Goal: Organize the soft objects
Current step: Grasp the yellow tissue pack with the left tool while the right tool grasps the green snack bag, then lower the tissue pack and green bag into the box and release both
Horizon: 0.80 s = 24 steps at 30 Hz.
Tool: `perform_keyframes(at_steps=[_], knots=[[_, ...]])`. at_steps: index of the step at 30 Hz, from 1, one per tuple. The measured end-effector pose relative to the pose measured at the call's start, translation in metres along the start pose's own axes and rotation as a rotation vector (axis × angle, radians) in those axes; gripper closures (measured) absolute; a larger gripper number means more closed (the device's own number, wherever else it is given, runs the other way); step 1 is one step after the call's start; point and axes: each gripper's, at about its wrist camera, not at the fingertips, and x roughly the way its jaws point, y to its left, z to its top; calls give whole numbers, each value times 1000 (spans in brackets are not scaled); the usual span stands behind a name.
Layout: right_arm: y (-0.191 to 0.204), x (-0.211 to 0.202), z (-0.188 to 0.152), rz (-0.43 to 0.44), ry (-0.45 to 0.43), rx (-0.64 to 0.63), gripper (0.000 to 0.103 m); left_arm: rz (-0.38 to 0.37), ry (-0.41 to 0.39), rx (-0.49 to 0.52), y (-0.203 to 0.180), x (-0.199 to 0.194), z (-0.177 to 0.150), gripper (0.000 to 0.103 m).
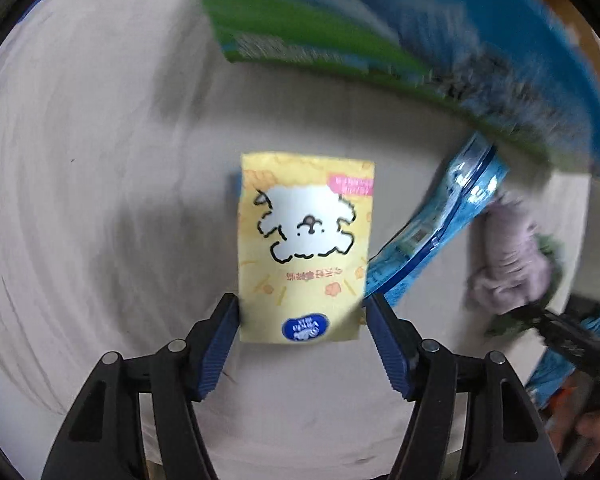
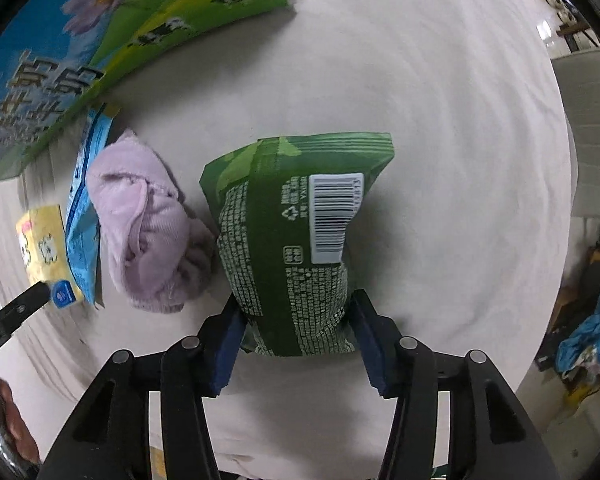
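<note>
- Right now the left gripper (image 1: 302,312) has its two blue pads on the two side edges of a yellow packet (image 1: 304,248), closed on its lower part; the packet shows a white cartoon dog and a blue round logo near the pads.
- Just right of the yellow packet, a blue packet (image 1: 432,236) stands on edge and leans against it over the pale cloth (image 1: 100,200) that covers the table.
- Right of the blue packet lies a crumpled lilac towel (image 1: 508,256), touching or nearly touching it.
- Further from the yellow packet, a big box (image 1: 340,40) with green and blue print lies flat on the cloth; it is blurred in the left view.
- Meanwhile the right gripper (image 2: 296,320) is clamped on the lower end of a green packet (image 2: 292,224), pads pressed into both sides so the packet pinches in there; its barcode side faces the camera.
- The green packet sits right of the lilac towel (image 2: 148,224), close beside it, and well right of the yellow packet (image 2: 44,248) and blue packet (image 2: 84,216).
- Whether the green packet touches the cloth (image 2: 440,120) cannot be told.
- The box (image 2: 80,60) lies beyond the towel, at the upper left.
</note>
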Motion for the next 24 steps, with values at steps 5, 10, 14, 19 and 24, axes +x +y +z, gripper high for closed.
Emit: perform_keyframes(at_steps=[5,10,14,19,24], knots=[[-12,10,12,-26,-11,14,43,-36,25,-44,8,4,15,39],[13,21,21,-60,-17,12,43,-31,57,-42,1,29,36,38],[36,32,11,-69,-22,10,45,0,64,-47,-4,47,42,38],[39,14,-2,-73,-36,-3,54,44,6,-12,-27,50,42,40],[44,5,-7,-78,-50,-20,60,77,-19,36,-59,43,26,42]])
